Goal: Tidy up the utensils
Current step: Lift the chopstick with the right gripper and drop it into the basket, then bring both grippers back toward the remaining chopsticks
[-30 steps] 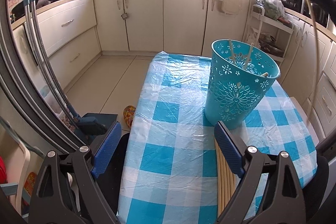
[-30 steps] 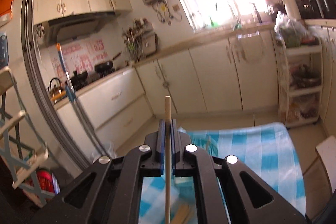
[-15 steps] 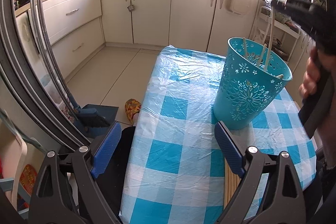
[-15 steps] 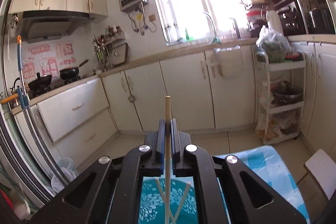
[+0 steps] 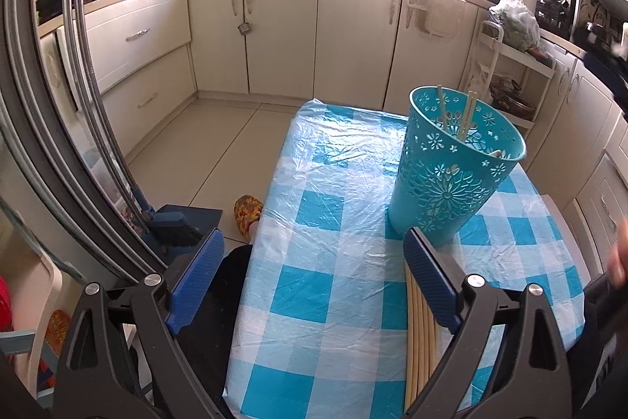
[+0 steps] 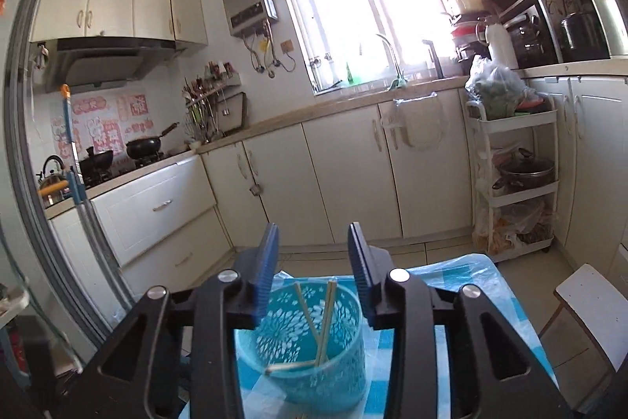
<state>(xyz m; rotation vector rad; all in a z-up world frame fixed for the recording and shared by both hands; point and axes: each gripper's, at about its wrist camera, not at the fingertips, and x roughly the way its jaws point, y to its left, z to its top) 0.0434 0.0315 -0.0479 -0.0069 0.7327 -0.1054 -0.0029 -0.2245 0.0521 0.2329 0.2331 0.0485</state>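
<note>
The right hand-held gripper (image 6: 312,268) is hovering just above the turquoise perforated basket (image 6: 302,344), and its jaws have just been opening; nothing is lying between the blue pads now. Inside the basket, wooden chopsticks (image 6: 324,324) are leaning against the wall and crossing one another, with one lying flatter near the bottom. The left hand-held gripper (image 5: 310,285) is waiting with its jaws wide apart and empty, low over the blue-and-white checked surface (image 5: 333,262). More chopsticks (image 5: 420,336) are lying side by side in a row on that surface, partly hidden behind this gripper's right pad, just in front of the basket.

The chopsticks are looking light, thin and stiff, with a smooth finish that is likely to let them roll or slide on the crinkled plastic cover. A pinch across the shaft near the middle, or a little toward the thicker end, is probably giving the steadiest hold, one stick at a time. The basket itself is looking light and plastic, so a sideways knock is likely to tip it.
</note>
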